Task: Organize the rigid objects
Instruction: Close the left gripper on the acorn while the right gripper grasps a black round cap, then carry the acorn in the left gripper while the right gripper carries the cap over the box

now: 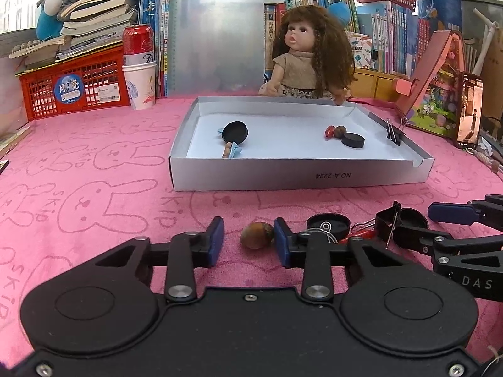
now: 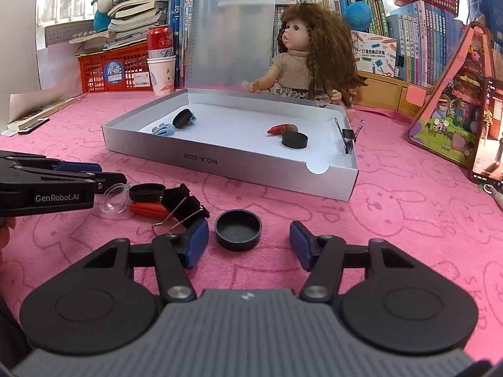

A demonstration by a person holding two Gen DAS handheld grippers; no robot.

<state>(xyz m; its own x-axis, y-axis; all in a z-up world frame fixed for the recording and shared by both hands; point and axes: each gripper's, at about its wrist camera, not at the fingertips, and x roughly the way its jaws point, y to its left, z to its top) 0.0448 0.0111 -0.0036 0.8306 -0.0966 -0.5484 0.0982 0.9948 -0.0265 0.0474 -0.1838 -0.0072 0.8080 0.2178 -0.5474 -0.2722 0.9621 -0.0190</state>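
Observation:
A grey cardboard tray (image 1: 295, 176) (image 2: 226, 165) lies on the pink cloth and holds two black caps, a red piece, a nut and small blue items. My left gripper (image 1: 249, 241) is open around a brown acorn-like nut (image 1: 257, 235), its right pad close against it. My right gripper (image 2: 249, 244) is open around a black cap (image 2: 238, 230) lying hollow side up. Between the grippers lie another black cap (image 1: 328, 222) (image 2: 147, 192), a red clip (image 2: 147, 210), a black binder clip (image 2: 180, 202) (image 1: 386, 223) and a clear suction cup (image 2: 114, 199).
A doll (image 1: 309, 53) sits behind the tray before a silver clipboard (image 1: 217, 34). A red crate (image 1: 74, 88), a paper cup with a can (image 1: 140, 66) stand at the back left. A pink house toy and a phone (image 1: 470, 113) stand right. A binder clip (image 1: 393, 133) grips the tray's right wall.

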